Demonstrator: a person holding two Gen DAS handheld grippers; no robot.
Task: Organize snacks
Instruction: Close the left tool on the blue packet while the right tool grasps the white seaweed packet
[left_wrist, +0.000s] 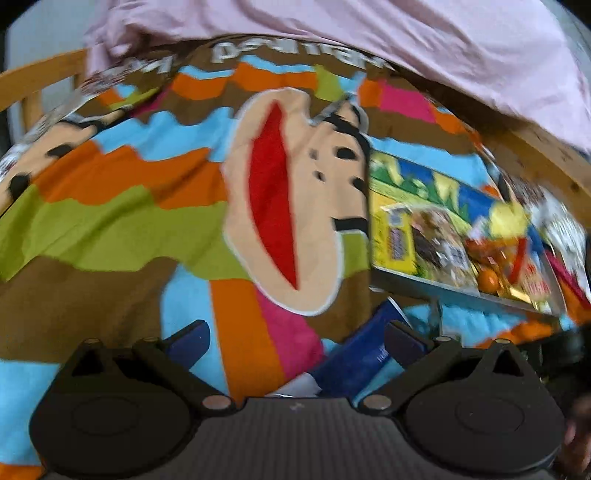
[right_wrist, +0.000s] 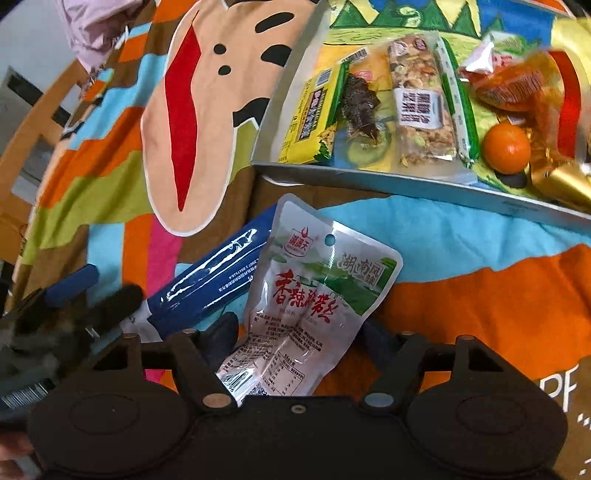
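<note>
My right gripper (right_wrist: 295, 332) is shut on a white and green snack pouch (right_wrist: 314, 295) and holds it over the cloth. A dark blue snack packet (right_wrist: 207, 280) lies on the cloth beside it; it also shows in the left wrist view (left_wrist: 362, 354). My left gripper (left_wrist: 295, 339) is open, its fingers either side of the blue packet's end; it shows blurred in the right wrist view (right_wrist: 74, 295). A shallow box lid (right_wrist: 406, 181) holds several snacks: a yellow bar (right_wrist: 314, 122), a nut bar (right_wrist: 421, 99), a green stick (right_wrist: 458, 103) and a small orange (right_wrist: 506, 147).
A colourful cartoon cloth (left_wrist: 147, 221) covers the table. A pink garment (left_wrist: 406, 40) hangs over the far edge. A wooden chair frame (left_wrist: 33, 81) stands at the far left. The box lid (left_wrist: 461, 291) sits to the right in the left wrist view.
</note>
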